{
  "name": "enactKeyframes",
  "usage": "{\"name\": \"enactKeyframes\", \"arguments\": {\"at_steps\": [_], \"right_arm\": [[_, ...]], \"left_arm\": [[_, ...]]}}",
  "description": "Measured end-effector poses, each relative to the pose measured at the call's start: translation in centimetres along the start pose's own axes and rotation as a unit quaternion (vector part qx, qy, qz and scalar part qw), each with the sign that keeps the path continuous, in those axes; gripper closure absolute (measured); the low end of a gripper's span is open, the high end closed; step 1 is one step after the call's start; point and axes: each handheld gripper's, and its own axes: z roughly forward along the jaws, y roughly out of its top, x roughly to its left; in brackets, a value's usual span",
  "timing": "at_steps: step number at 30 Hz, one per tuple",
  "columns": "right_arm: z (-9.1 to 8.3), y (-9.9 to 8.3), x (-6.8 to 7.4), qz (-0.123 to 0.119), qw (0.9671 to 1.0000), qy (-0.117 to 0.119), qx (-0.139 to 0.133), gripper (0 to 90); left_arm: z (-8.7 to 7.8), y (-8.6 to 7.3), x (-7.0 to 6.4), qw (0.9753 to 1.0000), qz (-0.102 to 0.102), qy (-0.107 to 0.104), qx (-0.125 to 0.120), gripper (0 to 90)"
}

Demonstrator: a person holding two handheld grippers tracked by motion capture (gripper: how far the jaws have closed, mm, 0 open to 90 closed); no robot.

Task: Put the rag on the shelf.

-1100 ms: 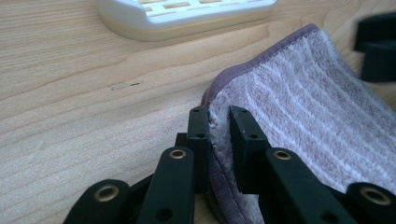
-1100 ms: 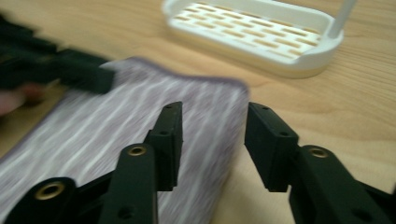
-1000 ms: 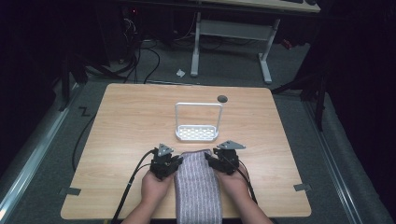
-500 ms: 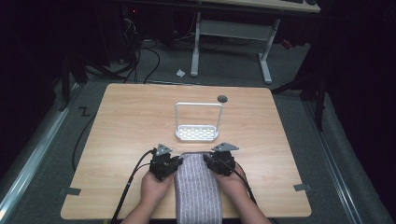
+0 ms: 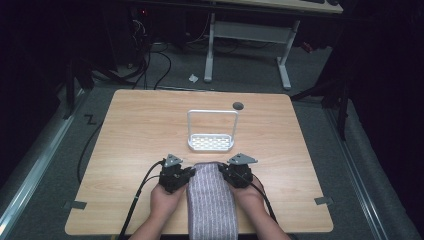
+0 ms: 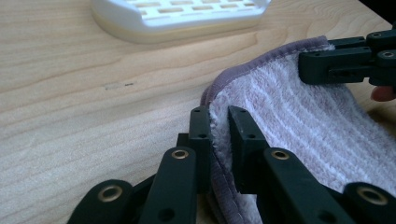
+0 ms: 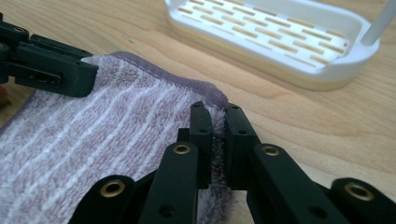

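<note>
Two grippers work at the near edge of the table. The left gripper [image 6: 218, 122] has its jaws pressed onto the hem of a towel [image 6: 299, 121], with the fabric edge caught between them. The right gripper [image 7: 218, 120] pinches the opposite hem of the same towel [image 7: 93, 135] in the same way, its jaws closed on the pile near a far corner.

From above, the left gripper [image 5: 186, 175] and the right gripper [image 5: 223, 172] sit on either side of the one towel [image 5: 210, 200], each held by a hand [image 5: 165, 200] coming in from the bottom. The towel is a striped, pale purple strip lying lengthwise toward the person, its near end running over the table edge. Each gripper carries one grey plate on top and trails one black cable.

Just beyond the towel stands one white rack [image 5: 211, 142], a slotted tray with a thin wire frame rising from it. One small dark round spot [image 5: 238, 105] lies near the far edge of the wooden table [image 5: 130, 130].

The gripper views show what the high view cannot: the hem actually squeezed between the jaws, the darker purple binding along the towel's border, and the slots in the rack's tray [image 7: 275, 39]. The high view alone gives the table's whole outline, the grey floor [image 5: 50, 150], the cables there and a white desk frame [image 5: 250, 30] behind.
</note>
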Motion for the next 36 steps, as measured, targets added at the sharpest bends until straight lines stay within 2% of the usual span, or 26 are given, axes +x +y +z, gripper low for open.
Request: {"name": "enactKeyframes", "arguments": {"at_steps": [4,8,9,10,13,17,22,29,32,36], "right_arm": [[-0.8,-0.1,0.5,-0.006,0.9998,-0.002,-0.021,84.1],[-1.9,-0.1,1.1,-0.012,0.9986,-0.008,-0.051,84.1],[-2.4,0.0,1.4,-0.014,0.9976,-0.011,-0.067,84.1],[-2.4,0.0,1.4,-0.014,0.9976,-0.011,-0.067,84.1],[-3.2,0.2,1.7,-0.015,0.9958,-0.016,-0.089,84.1],[-4.2,0.4,1.7,-0.019,0.9934,-0.021,-0.111,84.0],[-5.4,0.9,1.8,-0.023,0.99,-0.028,-0.136,84.0],[-6.8,1.9,2.1,-0.032,0.9849,-0.038,-0.166,84.0],[-7.3,2.5,2.1,-0.036,0.983,-0.041,-0.175,84.0],[-8.1,3.6,1.9,-0.035,0.9799,-0.045,-0.191,83.9]], "left_arm": [[-0.9,-0.2,-0.6,0.9993,0.022,0.008,-0.03,80.5],[-2.1,0.0,-1.6,0.9969,0.034,0.014,-0.069,80.6],[-2.3,0.1,-1.8,0.9964,0.035,0.012,-0.077,80.6],[-2.6,0.2,-2.1,0.9958,0.037,0.012,-0.083,80.6],[-3.1,0.4,-2.6,0.994,0.048,0.017,-0.097,80.6],[-3.8,0.7,-3.1,0.9919,0.049,0.015,-0.116,80.6],[-4.7,1.4,-4.0,0.988,0.06,0.016,-0.141,80.5],[-6.1,2.7,-5.4,0.9811,0.082,0.015,-0.174,80.5],[-6.5,3.5,-5.6,0.9793,0.085,0.006,-0.184,80.4],[-7.0,4.6,-6.0,0.9761,0.098,0.004,-0.194,80.4]]}}
